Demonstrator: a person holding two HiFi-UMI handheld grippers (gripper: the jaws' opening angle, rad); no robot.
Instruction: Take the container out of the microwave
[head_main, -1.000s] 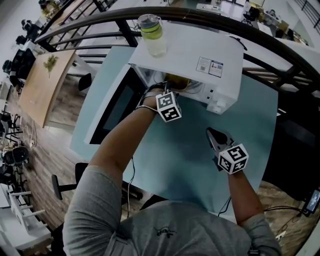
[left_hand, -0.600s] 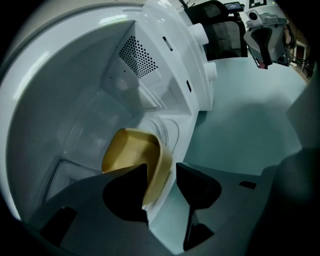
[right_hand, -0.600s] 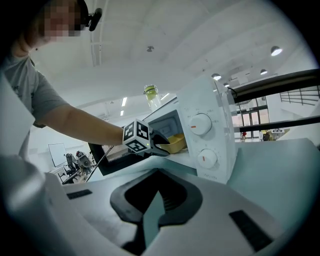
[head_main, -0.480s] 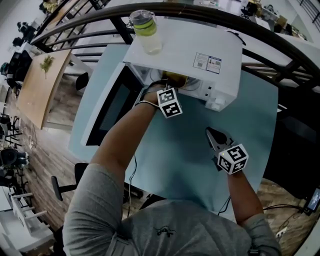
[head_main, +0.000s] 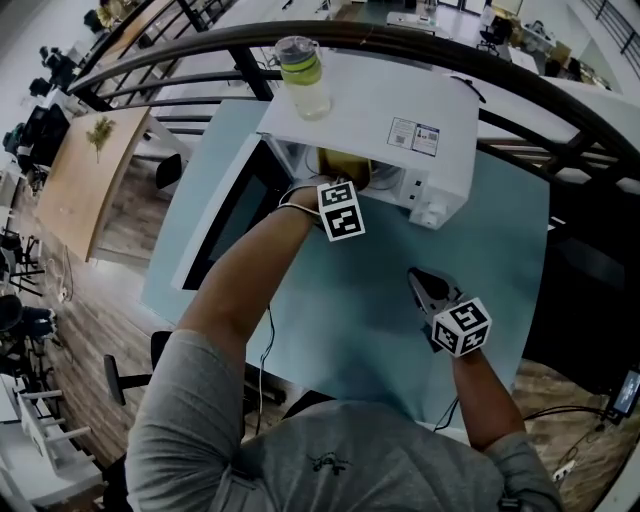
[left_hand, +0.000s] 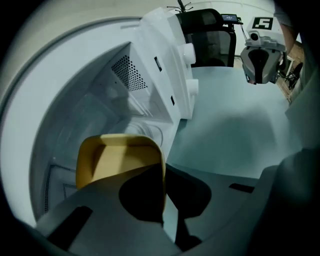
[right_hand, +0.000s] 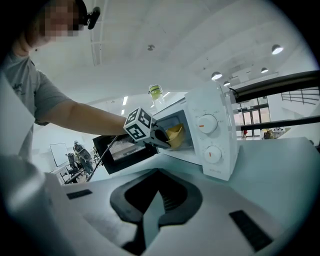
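Your left gripper was inside the open microwave, tilted down so that its jaws could straddle the near wall of the yellow container. The jaws had just been closing and stood clamped on that thin wall, one on the inner side and one on the outer. The container was inside the microwave, close to the front opening, and I could not tell whether it had left the floor. A rim grip like this looked meant to let you draw it straight out. The door stood wide open at the microwave's left side, which kept the way out free. Your right gripper was over the table in front of the microwave, well apart from it, jaws together with nothing in them, likely held out of the way. A bottle with a yellow-green band stood on top of the microwave, so a gentle pull seemed wise. A sticker lay on the microwave's top, its print too small to read. The two dials on the microwave's front showed no legible marking, and no brand was visible. The cubes on both grippers bore only black-and-white square patterns.
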